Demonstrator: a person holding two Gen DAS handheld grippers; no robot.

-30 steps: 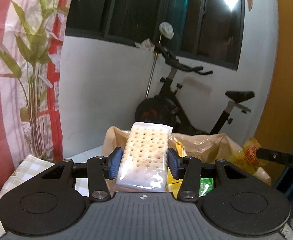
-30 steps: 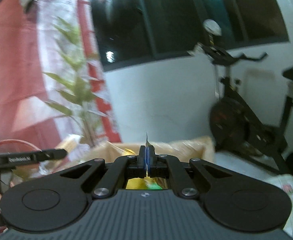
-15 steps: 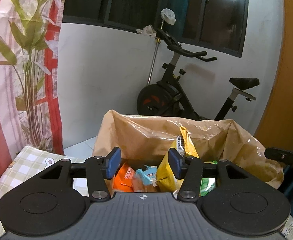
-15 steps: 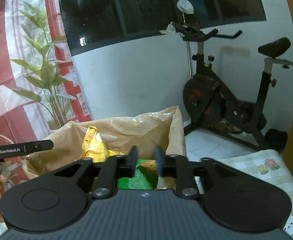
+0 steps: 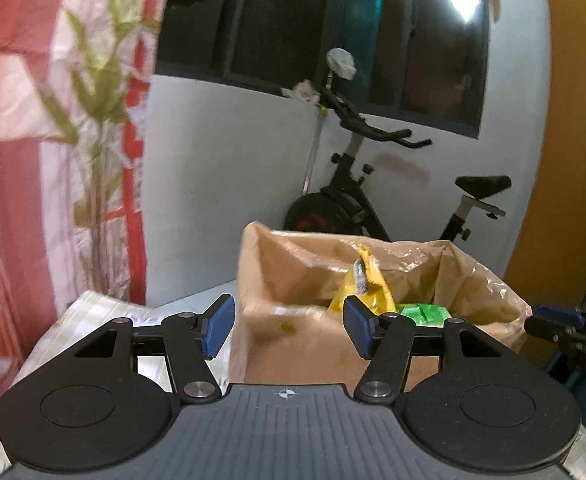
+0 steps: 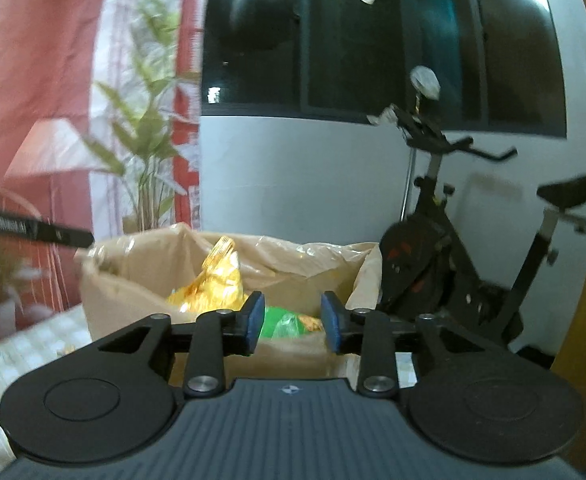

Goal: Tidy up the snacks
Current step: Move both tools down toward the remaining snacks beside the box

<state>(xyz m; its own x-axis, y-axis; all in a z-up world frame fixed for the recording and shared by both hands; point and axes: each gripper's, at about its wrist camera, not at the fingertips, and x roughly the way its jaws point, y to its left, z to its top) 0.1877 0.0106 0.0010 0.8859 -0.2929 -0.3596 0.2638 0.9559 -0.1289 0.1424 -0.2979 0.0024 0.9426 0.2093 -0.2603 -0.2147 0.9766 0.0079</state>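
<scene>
A cardboard box (image 5: 301,344) lined with a brown plastic bag (image 5: 473,280) stands on the table. A yellow snack packet (image 5: 367,280) sticks up inside it, next to a green packet (image 5: 423,314). My left gripper (image 5: 287,328) hangs just in front of the box, its jaws opening with nothing between the blue pads. My right gripper (image 6: 291,322) faces the same box (image 6: 133,292), its jaws opening as well with nothing in them. Beyond it lie the yellow packet (image 6: 213,284) and the green packet (image 6: 281,322). Each gripper shows at the edge of the other's view.
A checked tablecloth (image 5: 93,304) covers the table. An exercise bike (image 5: 353,200) stands behind the box against a white wall. A leafy plant (image 6: 149,152) and a red and white curtain (image 5: 21,120) are on the left, and an orange panel (image 5: 565,160) is on the right.
My left gripper let go of the cracker packet, which is no longer in view, and drew back from the box. The right gripper went from shut to open and rolled level.
</scene>
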